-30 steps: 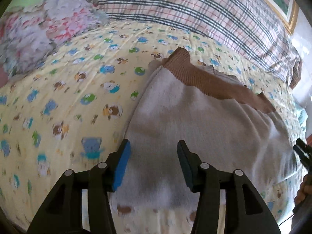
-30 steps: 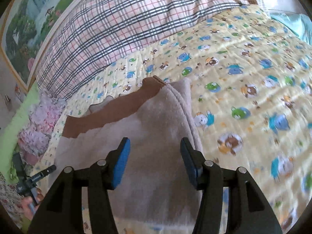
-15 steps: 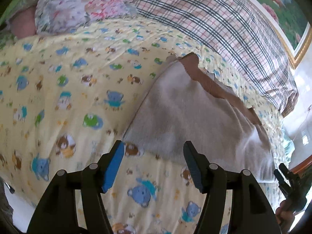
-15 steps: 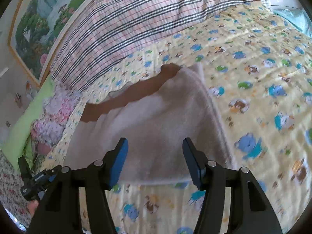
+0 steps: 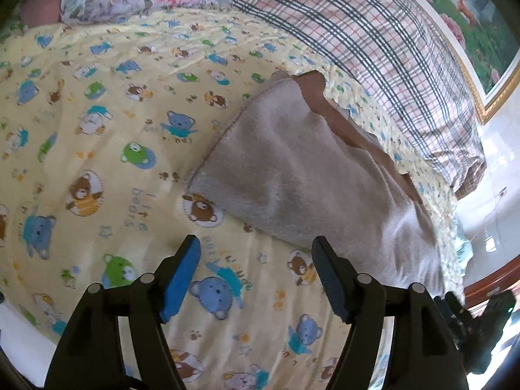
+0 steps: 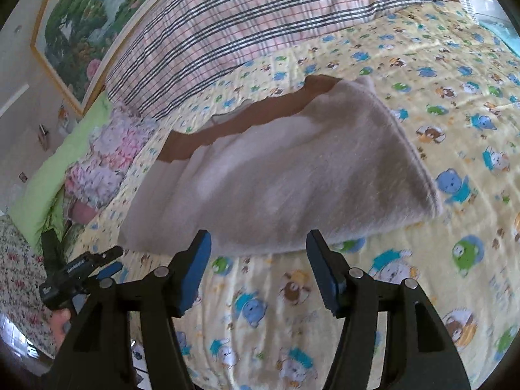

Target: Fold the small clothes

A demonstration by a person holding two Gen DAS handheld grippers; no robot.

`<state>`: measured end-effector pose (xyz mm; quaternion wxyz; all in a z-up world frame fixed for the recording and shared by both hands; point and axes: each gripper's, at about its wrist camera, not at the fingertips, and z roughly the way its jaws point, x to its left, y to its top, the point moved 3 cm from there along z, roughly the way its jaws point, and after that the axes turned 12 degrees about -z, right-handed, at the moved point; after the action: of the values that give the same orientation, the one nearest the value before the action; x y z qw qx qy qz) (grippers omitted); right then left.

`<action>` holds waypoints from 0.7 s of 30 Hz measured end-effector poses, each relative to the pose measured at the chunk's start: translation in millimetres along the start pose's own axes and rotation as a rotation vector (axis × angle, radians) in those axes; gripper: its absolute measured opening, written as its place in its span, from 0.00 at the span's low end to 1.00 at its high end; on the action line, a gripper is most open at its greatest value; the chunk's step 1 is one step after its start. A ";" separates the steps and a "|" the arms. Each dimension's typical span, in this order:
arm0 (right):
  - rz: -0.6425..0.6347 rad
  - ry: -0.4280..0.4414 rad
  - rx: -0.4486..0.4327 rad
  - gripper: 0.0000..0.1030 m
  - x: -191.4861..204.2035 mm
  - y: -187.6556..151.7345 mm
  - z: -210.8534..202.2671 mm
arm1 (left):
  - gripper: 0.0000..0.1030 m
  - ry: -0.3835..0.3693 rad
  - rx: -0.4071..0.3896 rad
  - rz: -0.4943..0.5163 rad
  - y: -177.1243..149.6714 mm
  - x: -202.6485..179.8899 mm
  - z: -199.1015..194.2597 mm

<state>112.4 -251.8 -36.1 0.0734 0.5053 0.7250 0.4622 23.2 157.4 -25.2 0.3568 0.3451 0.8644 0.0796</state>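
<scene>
1. We see the folded garment (image 5: 312, 178), grey-white fleece with a brown waistband (image 5: 354, 130), lying flat on the bear-print sheet (image 5: 107, 136); it fills the centre right of the left wrist view and the centre of the right wrist view.
2. The garment's near folded edge lies just above both sets of fingertips in each frame, apart from them.
3. Bare sheet runs along the lower part of both frames; the plaid pillow (image 6: 260, 16) bounds the upper edge, well apart from the waistband.
4. The left gripper (image 5: 256, 276) is spread and holds nothing.
5. The right gripper (image 6: 258, 268) is spread and holds nothing.
6. Compared with one second ago, both grippers have backed off: the fingertips then overlapped the fleece and now sit over bare sheet.
</scene>
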 end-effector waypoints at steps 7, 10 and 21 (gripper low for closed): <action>-0.017 0.006 0.027 0.61 7.9 -6.5 6.9 | 0.72 -0.050 0.023 -0.070 16.5 -6.6 22.2; -0.018 0.005 0.031 0.61 7.9 -7.0 8.1 | 0.73 -0.073 0.010 -0.123 26.6 -6.0 32.5; -0.011 -0.003 0.025 0.62 2.5 -3.1 9.1 | 0.58 -0.074 -0.070 -0.180 53.7 -24.0 64.9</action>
<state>114.4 -244.6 -42.6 0.0709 0.5030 0.7332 0.4520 107.9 174.9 -38.6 0.4060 0.2560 0.8749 0.0645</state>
